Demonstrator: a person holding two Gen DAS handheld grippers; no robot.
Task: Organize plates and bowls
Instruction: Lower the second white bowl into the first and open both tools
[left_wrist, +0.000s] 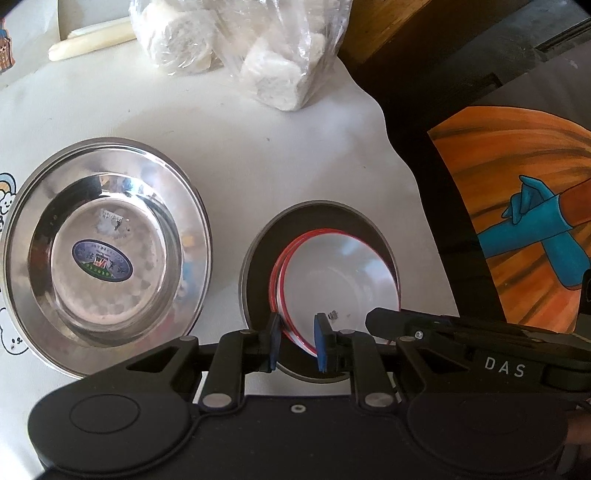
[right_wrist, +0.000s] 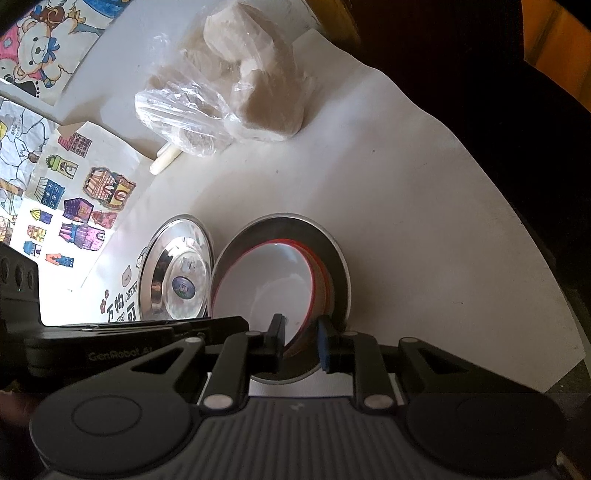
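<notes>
Left claw (left_wrist: 298, 341), right claw (right_wrist: 303, 341), both straddling bowl rim (left_wrist: 291, 332)

A lived-in home: a table under a white cloth (left_wrist: 258, 155), children's coloured drawings (right_wrist: 79, 206) spread across it, a clear bag of pale food blocks (left_wrist: 255, 48), and steel dishes (left_wrist: 107, 254) for meals.

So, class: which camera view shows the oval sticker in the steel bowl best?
The left wrist view: the sticker is large, seen from almost straight above, its blue oval and green band distinct. The right wrist view shows the same sticker small, at a slant, beside the red-rimmed white bowl.
</notes>
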